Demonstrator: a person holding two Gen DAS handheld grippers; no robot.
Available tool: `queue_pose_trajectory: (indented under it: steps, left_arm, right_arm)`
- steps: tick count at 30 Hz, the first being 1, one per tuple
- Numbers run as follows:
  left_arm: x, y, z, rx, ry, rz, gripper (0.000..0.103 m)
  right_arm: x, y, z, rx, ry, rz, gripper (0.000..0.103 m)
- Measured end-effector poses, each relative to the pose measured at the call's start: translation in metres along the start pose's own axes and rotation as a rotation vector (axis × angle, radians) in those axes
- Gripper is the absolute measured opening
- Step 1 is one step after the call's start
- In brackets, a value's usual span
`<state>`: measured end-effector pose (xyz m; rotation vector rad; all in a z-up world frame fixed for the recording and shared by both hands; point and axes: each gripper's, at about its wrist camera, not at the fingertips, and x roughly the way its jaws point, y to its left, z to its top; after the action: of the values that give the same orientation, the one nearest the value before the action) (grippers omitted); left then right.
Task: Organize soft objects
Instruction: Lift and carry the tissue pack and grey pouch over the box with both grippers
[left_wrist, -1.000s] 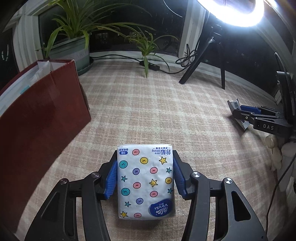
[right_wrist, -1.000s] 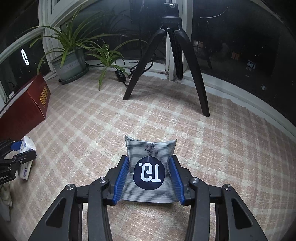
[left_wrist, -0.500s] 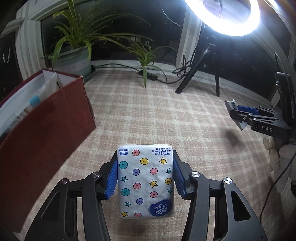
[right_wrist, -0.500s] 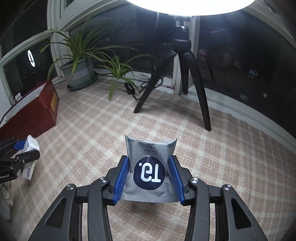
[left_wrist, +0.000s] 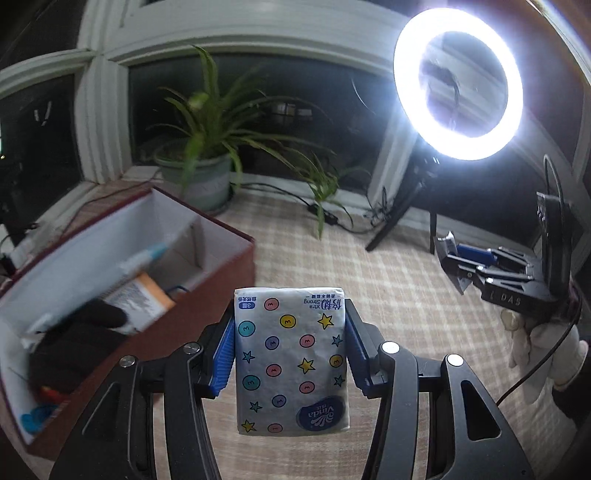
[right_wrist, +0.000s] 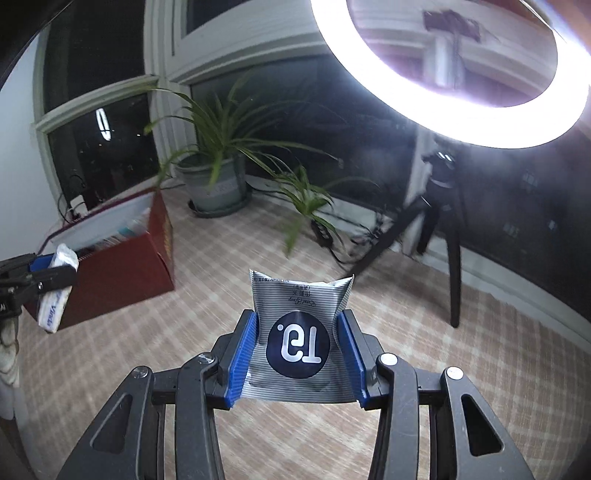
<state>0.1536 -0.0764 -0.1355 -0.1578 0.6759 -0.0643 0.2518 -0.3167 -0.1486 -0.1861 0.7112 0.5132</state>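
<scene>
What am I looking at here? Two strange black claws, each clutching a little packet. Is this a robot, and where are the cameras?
No robot: a person holds one hand tool in each hand. Each tool carries a wide-angle camera looking forward along its jaws. The left view shows the left gripper shut on a Vinda tissue pack with dots and stars. The right view shows the right gripper shut on a striped grey packet. Both are lifted above the checked mat. On the mat stand a red box already holding items, a potted plant and a ring light on a tripod.
</scene>
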Motion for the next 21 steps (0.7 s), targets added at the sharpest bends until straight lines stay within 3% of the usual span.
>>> queue_pose_trajectory:
  steps: [8, 21]
  left_arm:
    - [-0.050, 0.055, 0.015, -0.080, -0.088, 0.087, 0.051]
    - [-0.075, 0.120, 0.009, -0.169, -0.135, 0.231, 0.051]
  right_arm:
    - [0.001, 0.053, 0.038, -0.087, -0.057, 0.091, 0.041]
    - [0.036, 0.153, 0.094, -0.222, -0.089, 0.223, 0.041]
